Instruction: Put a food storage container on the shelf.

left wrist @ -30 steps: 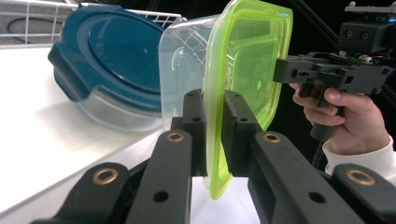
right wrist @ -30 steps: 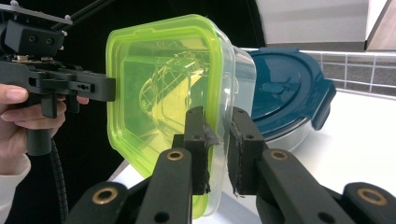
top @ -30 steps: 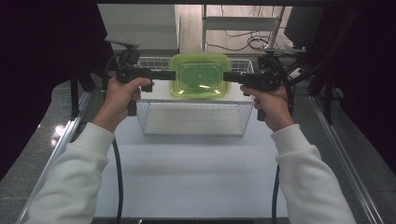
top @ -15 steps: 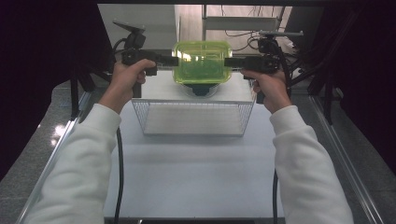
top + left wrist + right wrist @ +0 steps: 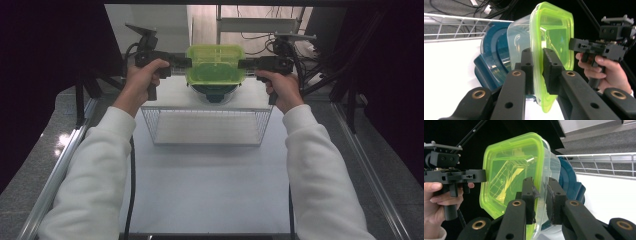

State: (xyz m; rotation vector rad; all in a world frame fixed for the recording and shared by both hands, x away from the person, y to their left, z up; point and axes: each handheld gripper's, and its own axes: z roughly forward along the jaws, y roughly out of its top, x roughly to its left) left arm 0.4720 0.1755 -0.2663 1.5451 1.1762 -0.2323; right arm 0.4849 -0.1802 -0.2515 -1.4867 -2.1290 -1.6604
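A clear food container with a lime-green lid [image 5: 215, 65] hangs level between both grippers, past the far side of the wire basket [image 5: 207, 142]. My left gripper [image 5: 187, 62] pinches the lid's left rim, and my right gripper [image 5: 242, 63] pinches the right rim. In the left gripper view the green lid [image 5: 551, 32] stands on edge between the pads of that gripper [image 5: 537, 62], whose jaws have just eased open slightly with the rim still between them. In the right gripper view that gripper [image 5: 541, 192] clamps the rim of the container [image 5: 509, 170]. Directly under the container sits a dark blue round dish [image 5: 214, 92].
The white wire basket stands mid-table with nothing in it, and bare white tabletop [image 5: 205, 185] lies in front of it. Metal rails [image 5: 65, 165] run along both table sides. Cables and frame legs [image 5: 260, 35] lie beyond the far edge.
Both hands have carried the container away from me, from above the basket's far edge to beyond it. The blue dish now shows beneath it.
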